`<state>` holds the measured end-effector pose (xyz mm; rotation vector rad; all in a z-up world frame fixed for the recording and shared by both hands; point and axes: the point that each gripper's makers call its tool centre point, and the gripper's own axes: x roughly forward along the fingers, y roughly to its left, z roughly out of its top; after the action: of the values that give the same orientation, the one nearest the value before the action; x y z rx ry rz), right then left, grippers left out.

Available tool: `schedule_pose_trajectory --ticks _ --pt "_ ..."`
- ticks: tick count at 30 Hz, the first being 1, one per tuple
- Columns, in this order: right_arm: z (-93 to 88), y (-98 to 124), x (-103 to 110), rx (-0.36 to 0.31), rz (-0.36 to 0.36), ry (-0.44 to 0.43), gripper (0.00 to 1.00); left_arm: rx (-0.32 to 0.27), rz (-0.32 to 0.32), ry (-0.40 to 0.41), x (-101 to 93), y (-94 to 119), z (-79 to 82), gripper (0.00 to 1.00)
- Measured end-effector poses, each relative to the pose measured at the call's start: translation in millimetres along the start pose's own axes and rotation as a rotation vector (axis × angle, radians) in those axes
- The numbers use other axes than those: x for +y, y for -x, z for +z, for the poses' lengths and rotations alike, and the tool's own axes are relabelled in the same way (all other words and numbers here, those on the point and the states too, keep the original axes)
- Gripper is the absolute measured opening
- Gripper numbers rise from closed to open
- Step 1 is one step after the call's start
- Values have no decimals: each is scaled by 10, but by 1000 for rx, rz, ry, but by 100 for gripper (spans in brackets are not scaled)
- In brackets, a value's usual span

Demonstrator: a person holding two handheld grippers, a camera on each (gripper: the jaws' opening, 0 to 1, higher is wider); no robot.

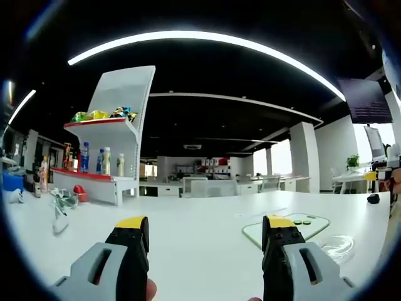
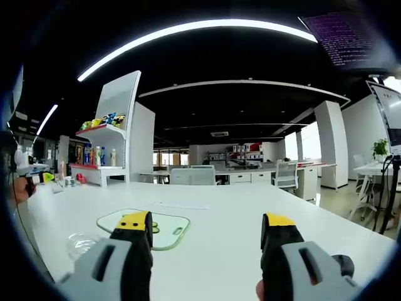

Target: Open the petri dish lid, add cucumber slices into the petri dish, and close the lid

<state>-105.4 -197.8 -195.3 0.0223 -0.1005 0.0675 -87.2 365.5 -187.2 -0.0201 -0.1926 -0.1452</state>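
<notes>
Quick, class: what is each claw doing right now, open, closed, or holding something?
Left claw: open, holding nothing, above the white table.
Right claw: open, holding nothing.

Looked like a big open-plan office to me. There was a long white table (image 2: 250, 213) up front, then rows of white desks (image 2: 263, 174) with office chairs (image 2: 286, 175) further back. Black ceiling with curved strip lights (image 2: 188, 28), white pillars (image 2: 329, 141) and bright windows off to the right, plus a monitor (image 2: 390, 116) on a stand. Odd bit: a white display shelf (image 1: 109, 141) on the left, stocked with drink bottles (image 1: 100, 162) and snack packets (image 1: 103, 115).
</notes>
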Motion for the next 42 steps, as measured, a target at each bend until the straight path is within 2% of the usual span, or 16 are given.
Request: schedule_pose_trajectory --ticks 9,25,42 --pt "16 0 8 -3 2 3 70 2 -6 7 -12 11 -17 74" --pt "12 30 -150 -5 -19 11 70 2 -15 15 -41 -5 -20 74" --pt "18 50 -270 0 -42 33 70 14 -69 17 -182 -91 -52 74"
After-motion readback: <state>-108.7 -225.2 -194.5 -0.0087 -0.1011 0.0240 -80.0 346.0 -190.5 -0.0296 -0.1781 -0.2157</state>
